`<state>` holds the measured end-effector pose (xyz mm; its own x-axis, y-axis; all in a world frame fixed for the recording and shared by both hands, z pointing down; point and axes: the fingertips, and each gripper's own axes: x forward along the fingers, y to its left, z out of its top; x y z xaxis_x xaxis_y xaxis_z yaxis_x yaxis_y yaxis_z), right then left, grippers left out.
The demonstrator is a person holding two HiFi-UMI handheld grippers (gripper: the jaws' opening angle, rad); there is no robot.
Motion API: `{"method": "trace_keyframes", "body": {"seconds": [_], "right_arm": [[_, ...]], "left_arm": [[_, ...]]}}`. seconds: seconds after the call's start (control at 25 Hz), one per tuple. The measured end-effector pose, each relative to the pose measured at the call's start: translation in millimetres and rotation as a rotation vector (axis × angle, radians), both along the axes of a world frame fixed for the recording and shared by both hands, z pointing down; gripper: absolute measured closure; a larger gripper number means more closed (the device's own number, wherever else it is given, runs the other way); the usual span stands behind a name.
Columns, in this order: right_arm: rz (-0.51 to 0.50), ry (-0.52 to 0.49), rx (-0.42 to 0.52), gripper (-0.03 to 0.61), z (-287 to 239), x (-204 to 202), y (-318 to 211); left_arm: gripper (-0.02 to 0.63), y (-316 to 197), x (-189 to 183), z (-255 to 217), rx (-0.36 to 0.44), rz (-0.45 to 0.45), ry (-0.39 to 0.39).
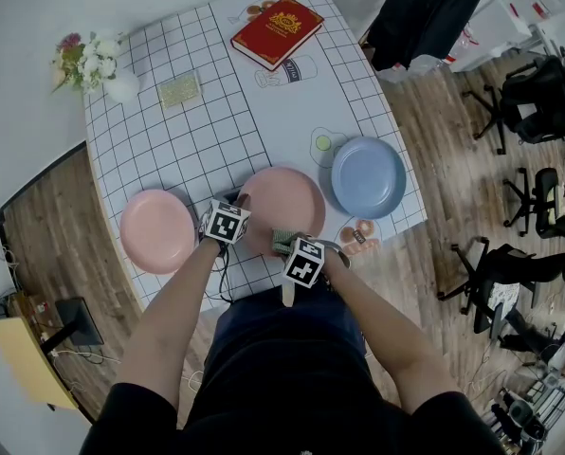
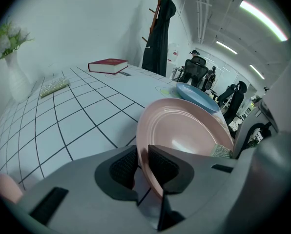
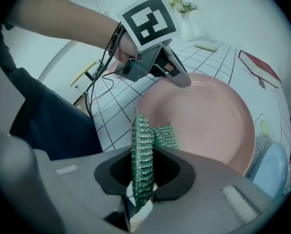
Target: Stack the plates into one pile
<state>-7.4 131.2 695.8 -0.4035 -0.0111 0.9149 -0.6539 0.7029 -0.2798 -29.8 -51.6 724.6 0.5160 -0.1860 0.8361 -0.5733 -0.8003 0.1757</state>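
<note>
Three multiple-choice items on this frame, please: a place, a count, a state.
1. The book lies at the table's: A far end; B near edge; C middle.
2. Plates on the table: A two; B three; C four.
3. The left tongs are: A open; B shut on the middle plate's rim; C shut on the book.
Answers: 1 A, it lies beyond every plate. 2 B, left plate, middle plate, blue plate. 3 B, the rim sits clamped between them.
</note>
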Motion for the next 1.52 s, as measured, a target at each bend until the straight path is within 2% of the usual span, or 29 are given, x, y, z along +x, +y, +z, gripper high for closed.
{"method": "trace_keyframes", "body": {"seconds": [0.56,0.84,1.16,1.52], "right_arm": [[0.018,-0.071,-0.009,0.499,-4,-38,-9],[0.083,-0.116,-0.006,0.499,-5,-50,-20],[0.146,-0.144,0.007,0.499,-3,-58,-36],[0.143,-0.15,-0.006,0.499,-1,-57,-35]], "left_arm": [[0.549,0,0,0,-0.002,0.0,0.006],[0.549,1,0,1,-0.011,-0.006,0.013],[0.551,0,0,-2,-0.003,-0.003,0.017],[0.551,1,-2,0,-0.016,-0.006,0.001]]}}
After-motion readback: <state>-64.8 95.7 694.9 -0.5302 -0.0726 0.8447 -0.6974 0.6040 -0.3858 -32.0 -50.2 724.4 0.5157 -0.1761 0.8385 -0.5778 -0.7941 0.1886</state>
